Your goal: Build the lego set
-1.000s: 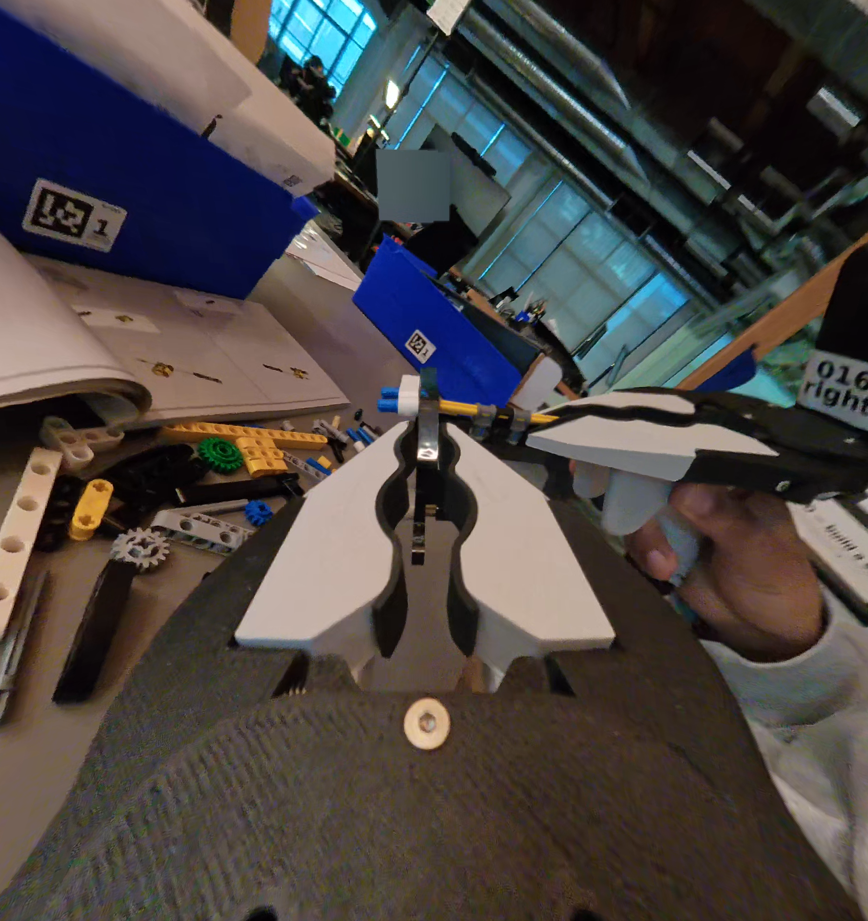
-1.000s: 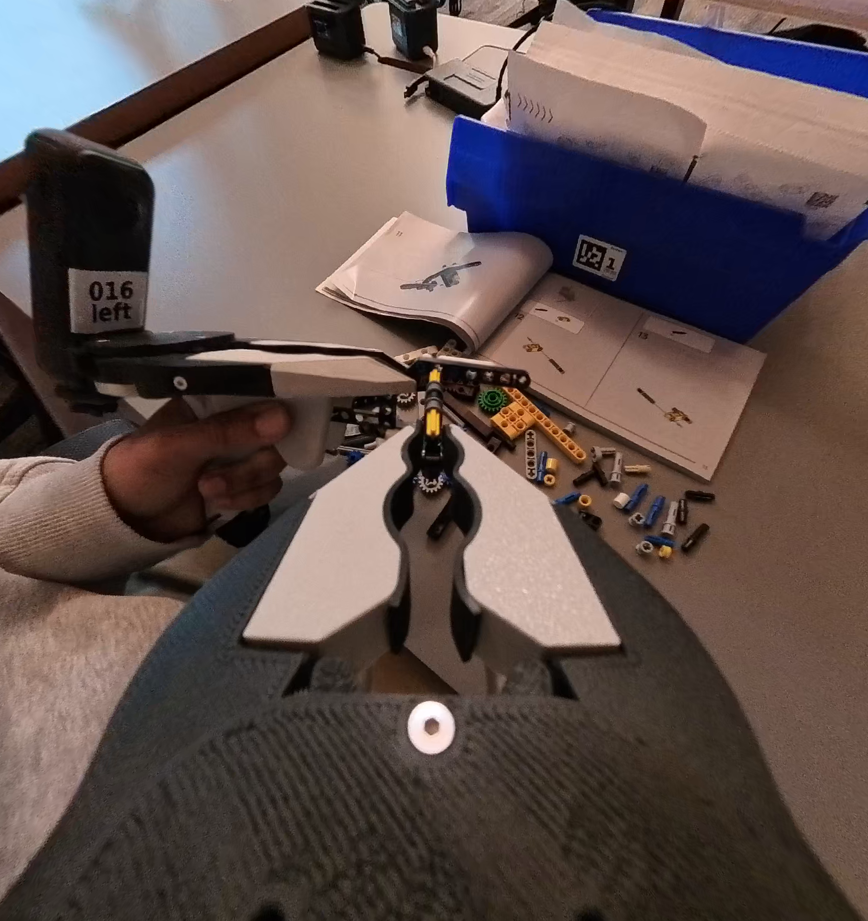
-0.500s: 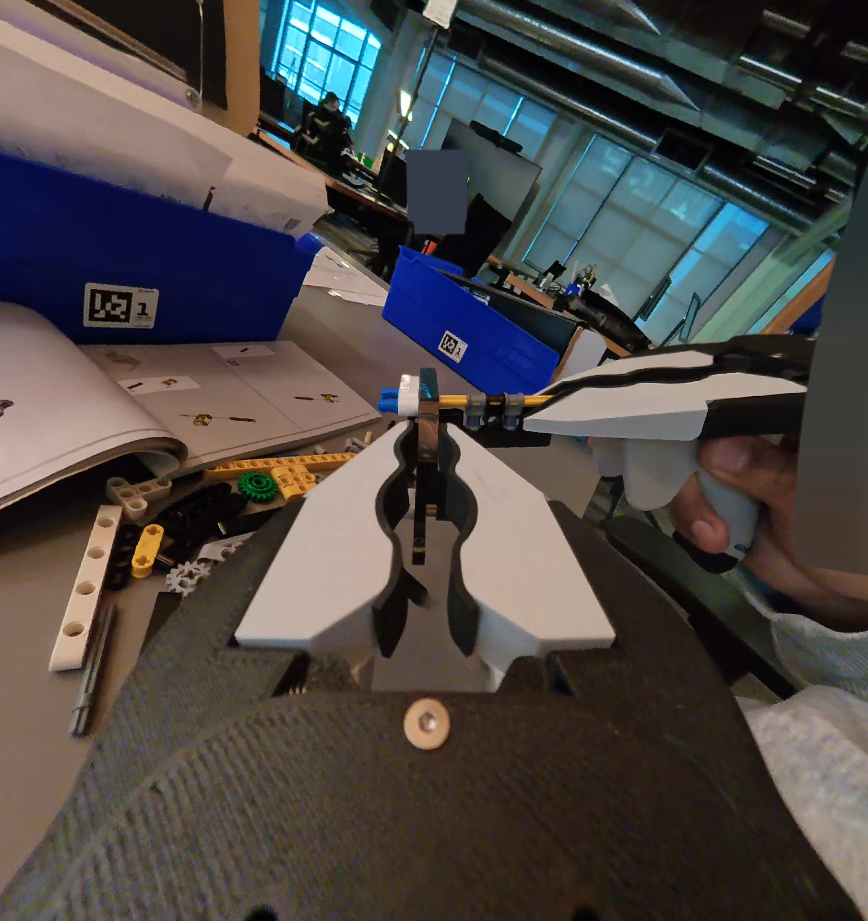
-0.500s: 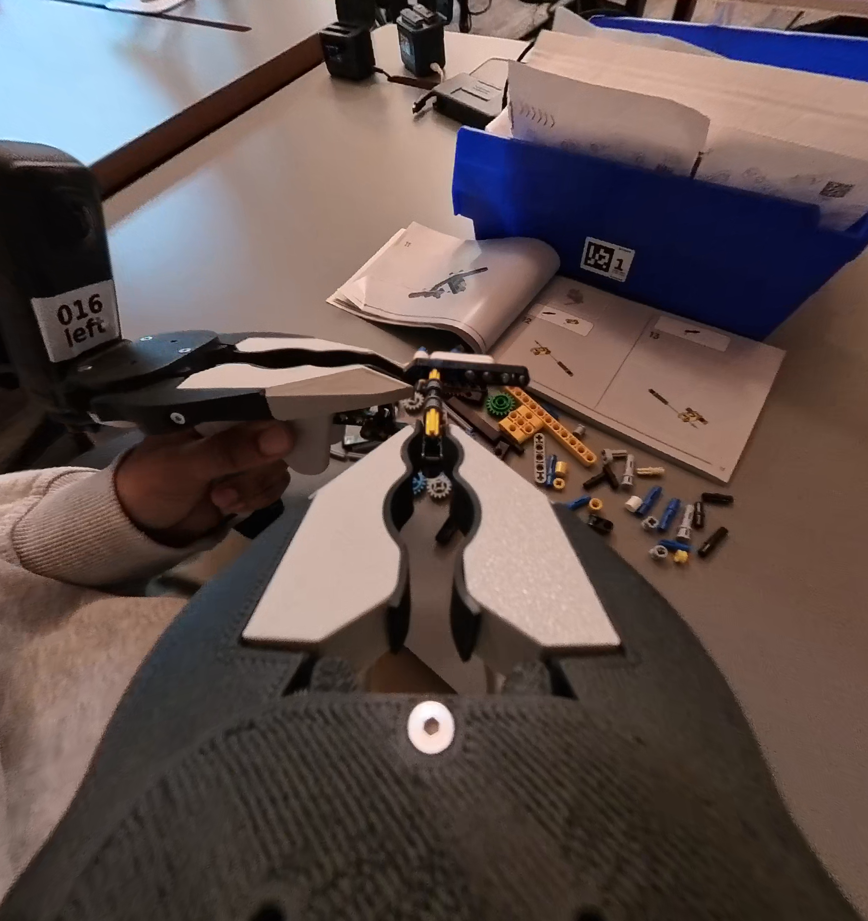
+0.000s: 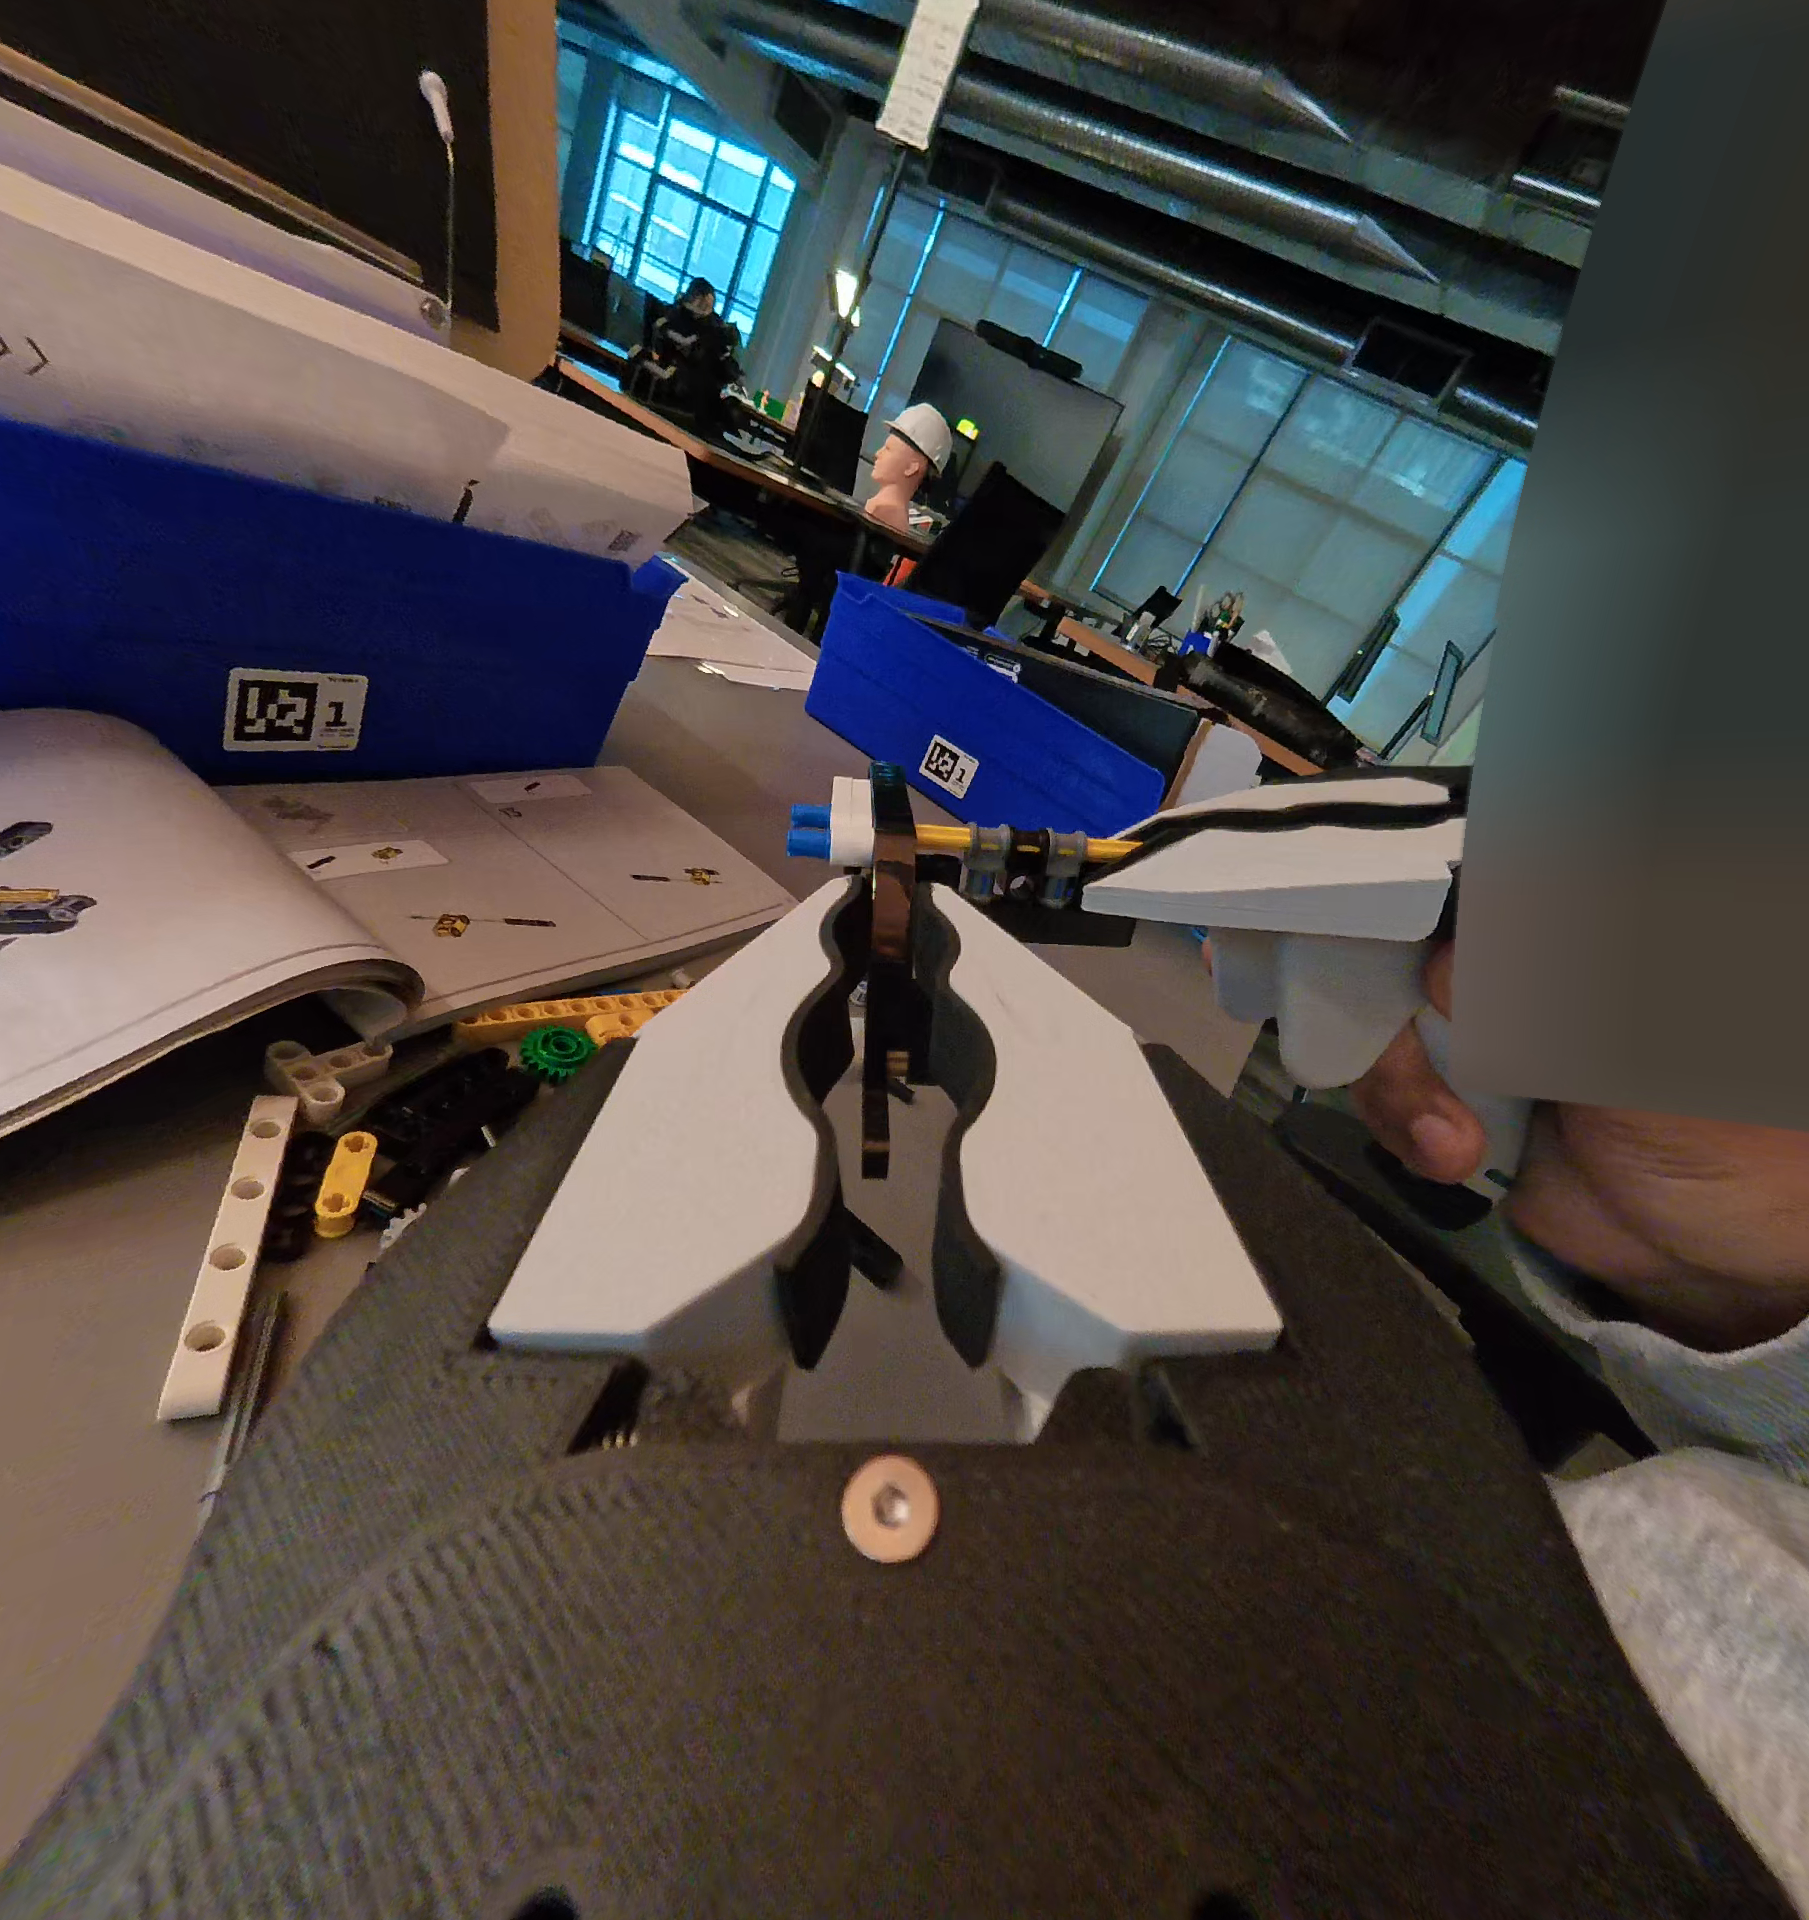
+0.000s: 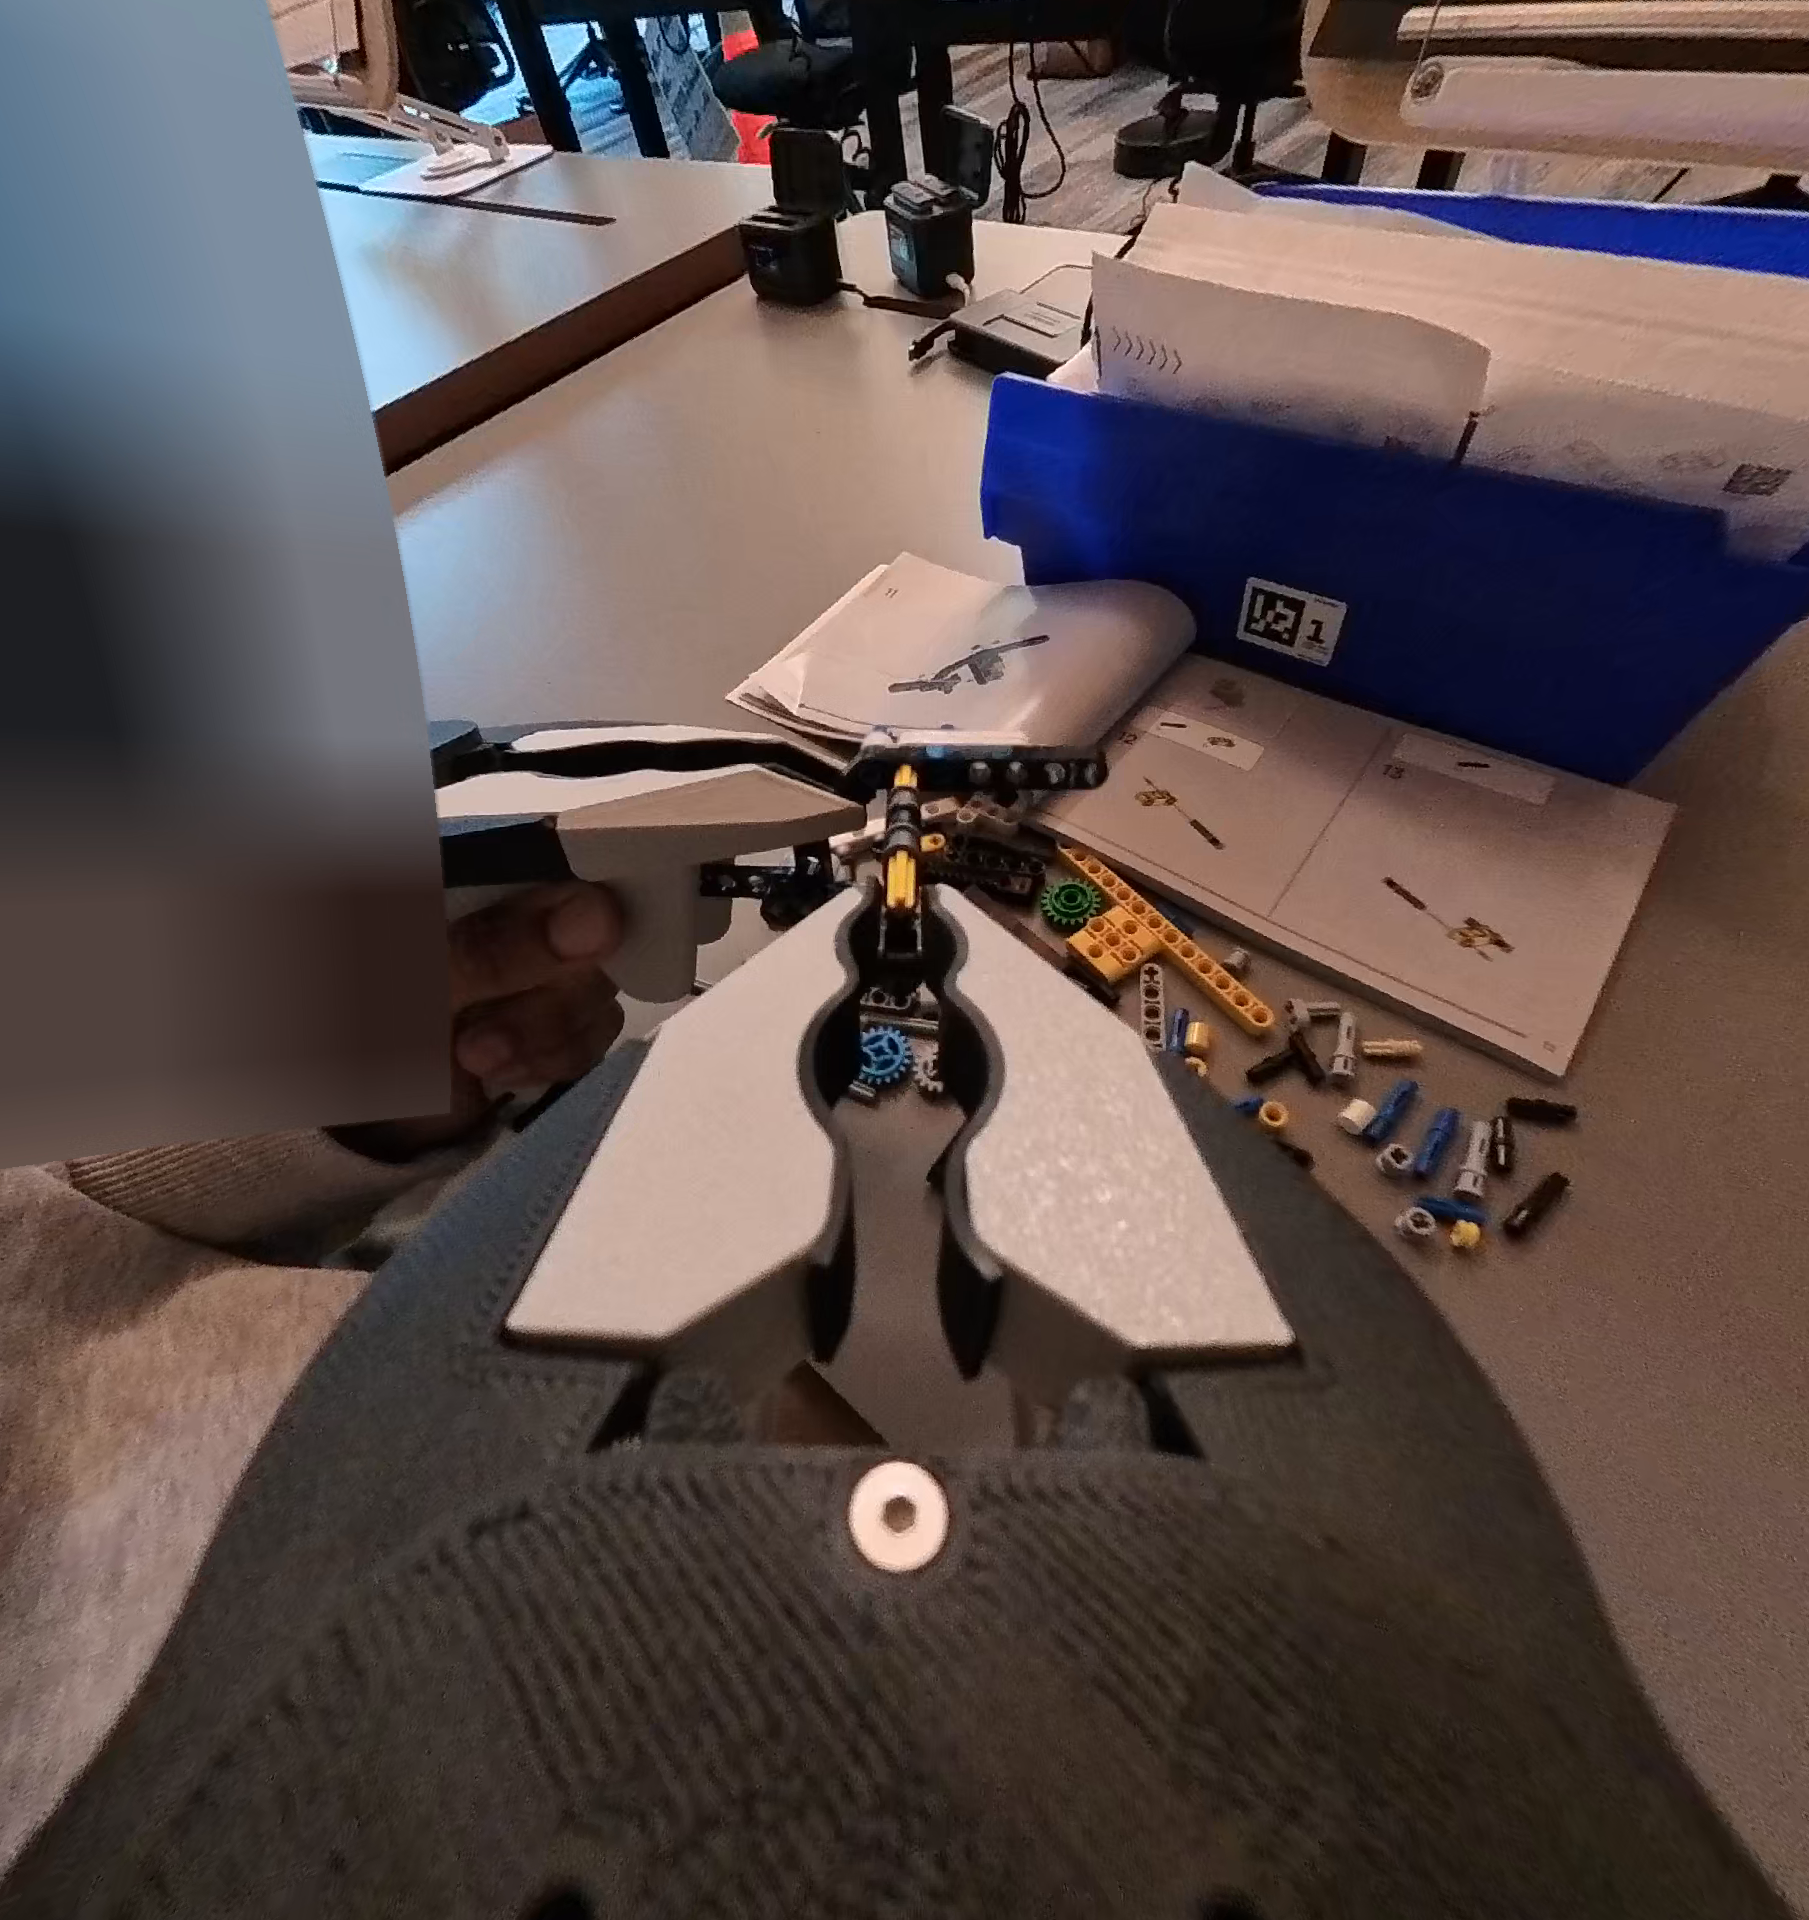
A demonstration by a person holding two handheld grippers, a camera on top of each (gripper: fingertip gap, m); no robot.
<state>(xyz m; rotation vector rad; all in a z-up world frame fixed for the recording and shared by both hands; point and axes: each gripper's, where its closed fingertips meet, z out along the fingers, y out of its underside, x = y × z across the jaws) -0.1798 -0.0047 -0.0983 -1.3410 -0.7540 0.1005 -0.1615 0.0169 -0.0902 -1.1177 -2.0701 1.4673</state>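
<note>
My left gripper (image 5: pixel 889 894) is shut on a black beam (image 5: pixel 887 935), seen edge-on and held upright in the air. A yellow axle (image 5: pixel 941 833) passes through the beam's top, with a white bush and blue pins (image 5: pixel 827 831) on its far side. My right gripper (image 5: pixel 1092 883) comes in from the right and grips the axle assembly with its grey connectors (image 5: pixel 993 847). In the right wrist view my right gripper (image 6: pixel 900 894) is shut on the yellow axle (image 6: pixel 902 868). The black beam (image 6: pixel 983 771) lies crosswise ahead, held by the left gripper (image 6: pixel 848 779).
Loose parts lie on the grey table: a yellow beam (image 6: pixel 1160 935), a green gear (image 6: pixel 1068 902), a blue gear (image 6: pixel 884 1058), small pins (image 6: pixel 1399 1122), a white beam (image 5: pixel 230 1247). An open instruction booklet (image 6: pixel 1347 831) lies before a blue bin (image 6: pixel 1451 582) of papers. A second blue bin (image 5: pixel 983 717) stands farther back. Left and right tips are no more than a few centimetres apart. The green gear (image 6: pixel 1068 902) is about 12 cm from my left fingertips. Seen from the left wrist view (image 5: pixel 549 1056) as well.
Both grippers have kept their hold on the joined beam and axle and moved together. The left view has levelled out. The right view now looks farther across the table.
</note>
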